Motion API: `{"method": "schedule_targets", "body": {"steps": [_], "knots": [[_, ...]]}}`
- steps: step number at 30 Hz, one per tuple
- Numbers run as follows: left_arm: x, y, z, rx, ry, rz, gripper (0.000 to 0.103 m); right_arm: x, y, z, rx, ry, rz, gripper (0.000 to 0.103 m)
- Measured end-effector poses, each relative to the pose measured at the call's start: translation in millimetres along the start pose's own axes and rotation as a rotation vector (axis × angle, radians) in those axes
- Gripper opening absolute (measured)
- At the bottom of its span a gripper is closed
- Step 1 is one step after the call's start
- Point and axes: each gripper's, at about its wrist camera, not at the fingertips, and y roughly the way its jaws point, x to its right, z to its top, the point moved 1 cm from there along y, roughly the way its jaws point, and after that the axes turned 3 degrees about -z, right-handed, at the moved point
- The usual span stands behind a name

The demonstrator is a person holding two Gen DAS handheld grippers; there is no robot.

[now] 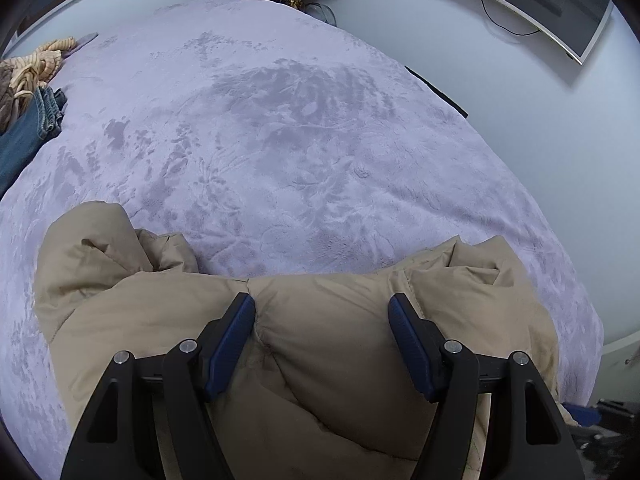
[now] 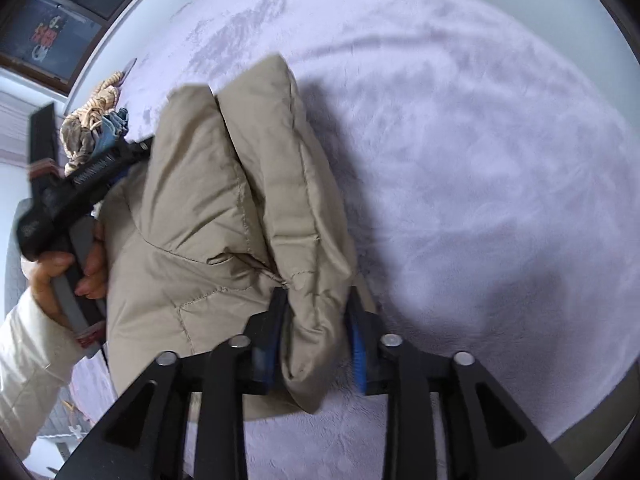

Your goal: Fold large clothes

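A beige puffer jacket (image 1: 320,360) lies bunched at the near edge of a lavender plush bed cover (image 1: 280,120). In the left wrist view my left gripper (image 1: 322,300) stands wide, with a thick fold of the jacket filling the space between its blue pads, which press on it. In the right wrist view the jacket (image 2: 192,220) is doubled lengthwise. A narrow folded end of it sits between the pads of my right gripper (image 2: 317,292), with a slim gap at the right pad. The left gripper (image 2: 138,150), in a hand (image 2: 92,264), meets the jacket's far left edge.
Blue jeans (image 1: 24,140) and a tan knitted garment (image 1: 36,64) lie heaped at the bed's left edge. A screen (image 1: 540,4) hangs on the pale wall to the right. The bed cover (image 2: 480,160) spreads wide beyond the jacket. A white sleeve (image 2: 28,360) shows at lower left.
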Motion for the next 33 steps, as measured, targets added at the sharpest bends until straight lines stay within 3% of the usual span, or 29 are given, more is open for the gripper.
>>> {"method": "schedule_targets", "body": {"steps": [3,5,8,12,18,20,21,23,26,33], "knots": [[-1,0,0,-0.002,-0.001,0.003,0.07,-5,-35,9,0.071,-0.039,0.058,0.042],[-1,0,0,-0.003,0.003,0.009,0.07,-10,-42,19,0.074,-0.062,0.11,0.045],[-3,-1,-1,-0.005,0.009,0.02,0.07,-22,-28,33,0.045,-0.108,0.125,0.045],[-5,-7,-3,-0.011,0.006,0.029,0.073,-22,15,33,-0.073,-0.097,0.122,0.045],[-12,-49,-13,-0.017,-0.047,0.018,0.073,-15,28,24,-0.111,-0.061,0.165,0.045],[-19,-69,-24,-0.021,-0.071,0.019,0.085,-16,29,22,-0.127,-0.072,0.17,0.045],[-21,-79,-32,-0.014,-0.078,0.027,0.103,-16,30,22,-0.136,-0.076,0.175,0.045],[-26,-100,-51,0.005,-0.095,0.042,0.103,-16,31,22,-0.151,-0.085,0.187,0.045],[-33,-110,-84,-0.048,-0.143,0.033,0.103,-15,34,17,-0.169,-0.094,0.193,0.045],[-42,-93,-154,-0.15,-0.302,0.031,0.103,-19,48,6,-0.203,-0.151,0.166,0.046]]}}
